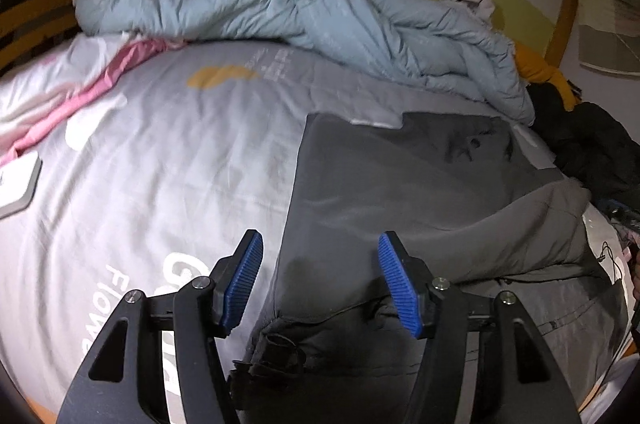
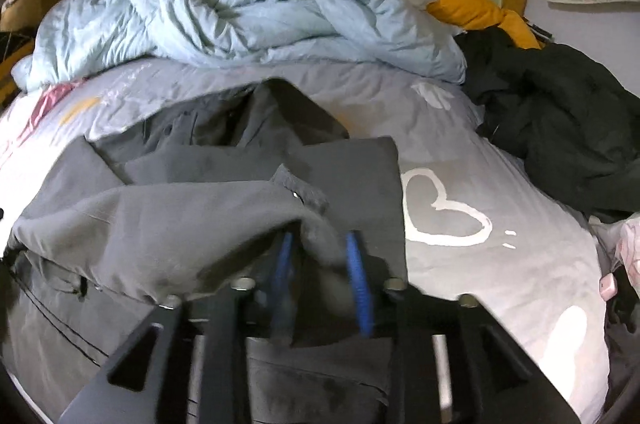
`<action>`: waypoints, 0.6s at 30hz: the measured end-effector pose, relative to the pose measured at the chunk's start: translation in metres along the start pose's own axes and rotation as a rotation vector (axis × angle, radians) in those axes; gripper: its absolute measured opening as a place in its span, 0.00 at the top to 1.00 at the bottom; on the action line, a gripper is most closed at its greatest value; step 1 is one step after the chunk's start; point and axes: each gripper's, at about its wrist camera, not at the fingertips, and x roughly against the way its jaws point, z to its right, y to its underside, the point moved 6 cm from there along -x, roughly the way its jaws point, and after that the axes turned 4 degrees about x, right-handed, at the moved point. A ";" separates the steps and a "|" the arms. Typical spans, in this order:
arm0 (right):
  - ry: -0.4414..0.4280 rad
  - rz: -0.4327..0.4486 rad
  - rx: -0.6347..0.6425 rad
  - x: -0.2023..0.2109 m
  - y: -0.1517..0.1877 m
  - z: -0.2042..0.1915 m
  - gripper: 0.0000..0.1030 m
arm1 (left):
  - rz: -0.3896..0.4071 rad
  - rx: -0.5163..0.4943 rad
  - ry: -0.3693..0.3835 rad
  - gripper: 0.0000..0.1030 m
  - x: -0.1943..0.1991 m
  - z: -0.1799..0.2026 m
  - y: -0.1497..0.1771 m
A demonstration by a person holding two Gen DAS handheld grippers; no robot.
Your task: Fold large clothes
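Observation:
A large dark grey garment [image 1: 400, 176] lies partly folded on the bed sheet [image 1: 160, 152]. One lighter grey sleeve [image 1: 532, 224] is laid across it. My left gripper [image 1: 321, 238] hangs open just above the garment's near left edge, with nothing between its blue pads [image 1: 244, 284]. In the right wrist view the same garment [image 2: 160, 216] fills the near left. My right gripper [image 2: 319, 238] stands over it with its blurred blue pads [image 2: 358, 276] apart. A loose fold of the grey sleeve [image 2: 316, 228] drapes between and over them.
A crumpled light blue duvet [image 2: 240, 12] lies along the far side of the bed. A heap of black clothes [image 2: 560, 112] and a yellow item [image 2: 472, 4] sit at the right. A pink cloth [image 1: 100, 80] and a white flat object [image 1: 16, 184] lie at the left.

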 end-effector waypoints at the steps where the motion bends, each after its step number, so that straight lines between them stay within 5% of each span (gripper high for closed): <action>1: 0.001 0.016 -0.010 0.003 -0.002 0.002 0.38 | -0.004 0.000 -0.007 0.43 -0.002 -0.001 0.001; 6: -0.051 -0.003 -0.068 0.000 0.000 0.014 0.33 | -0.006 -0.003 -0.025 0.43 -0.007 0.000 0.005; 12: -0.292 -0.247 -0.181 -0.055 0.040 0.003 0.31 | -0.018 -0.030 -0.030 0.43 -0.013 0.009 0.011; 13: -0.310 -0.263 -0.187 -0.062 0.045 -0.002 0.35 | -0.019 -0.037 -0.029 0.43 -0.014 0.011 0.012; 15: -0.325 -0.278 -0.152 -0.071 0.051 -0.014 0.69 | -0.018 -0.055 -0.033 0.43 -0.015 0.016 0.013; 18: -0.238 -0.246 -0.050 -0.063 0.048 -0.028 0.85 | -0.015 -0.074 -0.038 0.43 -0.015 0.019 0.015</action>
